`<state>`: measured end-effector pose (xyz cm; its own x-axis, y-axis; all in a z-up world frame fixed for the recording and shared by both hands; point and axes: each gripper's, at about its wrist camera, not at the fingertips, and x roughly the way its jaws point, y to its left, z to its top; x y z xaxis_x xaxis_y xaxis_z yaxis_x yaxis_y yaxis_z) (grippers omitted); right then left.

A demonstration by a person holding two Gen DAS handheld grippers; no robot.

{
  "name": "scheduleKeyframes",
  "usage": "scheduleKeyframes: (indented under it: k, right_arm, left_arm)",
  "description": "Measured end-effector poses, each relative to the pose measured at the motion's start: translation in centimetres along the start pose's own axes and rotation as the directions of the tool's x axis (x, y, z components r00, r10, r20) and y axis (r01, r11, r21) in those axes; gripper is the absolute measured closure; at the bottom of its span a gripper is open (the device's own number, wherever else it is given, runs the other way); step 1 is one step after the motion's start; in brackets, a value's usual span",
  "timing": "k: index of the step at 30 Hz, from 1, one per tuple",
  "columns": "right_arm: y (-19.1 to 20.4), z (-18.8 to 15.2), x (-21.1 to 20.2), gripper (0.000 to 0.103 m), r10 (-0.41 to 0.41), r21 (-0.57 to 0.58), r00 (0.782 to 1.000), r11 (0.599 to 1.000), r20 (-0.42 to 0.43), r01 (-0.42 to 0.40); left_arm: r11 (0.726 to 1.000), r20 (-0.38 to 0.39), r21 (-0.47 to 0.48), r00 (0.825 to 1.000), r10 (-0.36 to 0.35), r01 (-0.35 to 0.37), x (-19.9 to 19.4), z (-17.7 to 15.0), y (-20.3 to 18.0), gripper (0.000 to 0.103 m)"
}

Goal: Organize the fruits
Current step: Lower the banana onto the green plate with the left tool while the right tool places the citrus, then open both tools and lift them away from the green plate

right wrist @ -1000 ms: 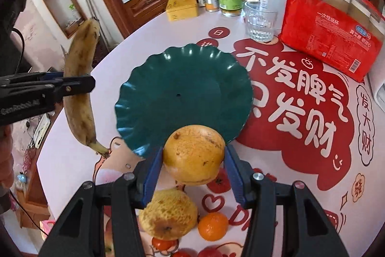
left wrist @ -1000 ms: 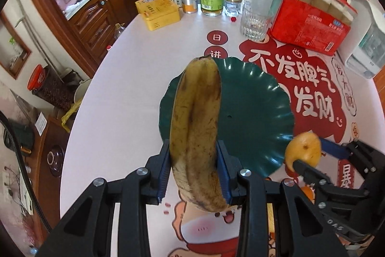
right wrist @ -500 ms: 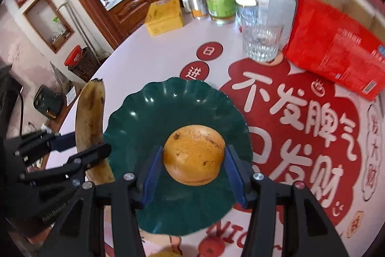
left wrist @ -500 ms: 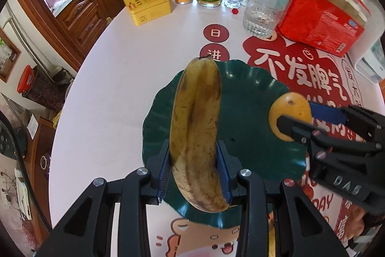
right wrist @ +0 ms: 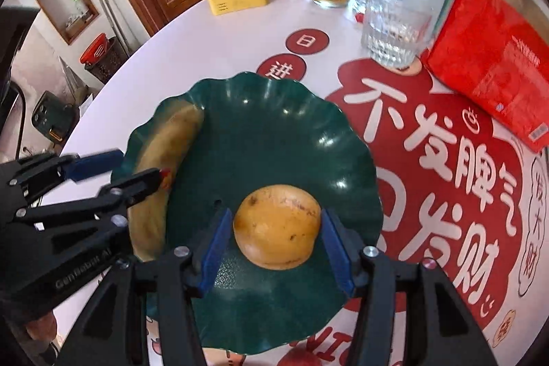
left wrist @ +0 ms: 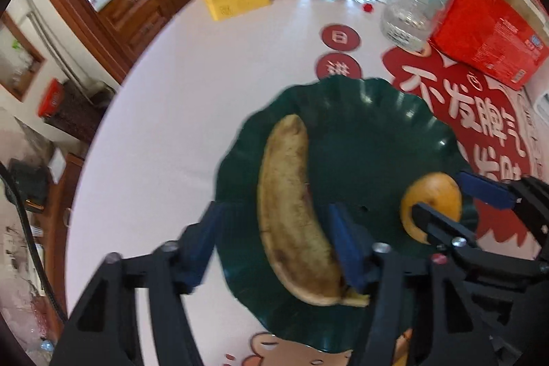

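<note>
1. Left gripper (left wrist: 274,235): jaws opening. The banana (left wrist: 295,215) lies between them but the left pad stands clear of it, so it's released. The right pad looks close to or brushing the peel; can't tell which.
2. Banana sits lower centre of the left wrist view, along the left side of the green plate (left wrist: 377,126), stem end toward the bottom rim.
3. Right gripper (right wrist: 278,242): jaws just starting to part around the orange fruit (right wrist: 278,225). A small gap shows at each pad, so I read the grip as let go, or nearly.
4. Orange fruit is lower centre of the right wrist view, over the near half of the plate, apparently resting on it, apart from the banana.
5. Progress: two fruits on the plate, looks mostly done. Something reddish shows at the bottom edge of the right view; can't tell whether it's fruit or cloth print.
6. Left to do, my guess: back both grippers out without dragging either fruit.
</note>
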<state>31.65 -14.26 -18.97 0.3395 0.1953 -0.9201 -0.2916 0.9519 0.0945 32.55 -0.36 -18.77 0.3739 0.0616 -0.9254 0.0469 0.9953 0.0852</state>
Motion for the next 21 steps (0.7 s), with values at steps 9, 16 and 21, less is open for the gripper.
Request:
scheduleKeyframes:
  k: [9,16,21]
  right_arm:
    - [-0.7,-0.5,-1.4,0.045,0.01,0.016,1.0,1.0,0.024,-0.01]
    - [0.0,-1.6,-3.7,0.045,0.036,0.005,0.998,0.999,0.044,-0.036]
    - [0.5,-2.4,-6.2,0.045,0.017,0.002,0.998,1.0,0.068,-0.017]
  left_arm:
    - [0.999,-0.008,-0.04,1.0,0.003,-0.003,-1.1,-0.8,0.6,0.017]
    - [0.998,0.067,-0.041,0.996,0.053,-0.05,-5.0,-2.6,0.4,0.016]
    - [0.996,0.096,-0.091,0.995,0.02,-0.011,-8.3,-4.6,1.2,0.015]
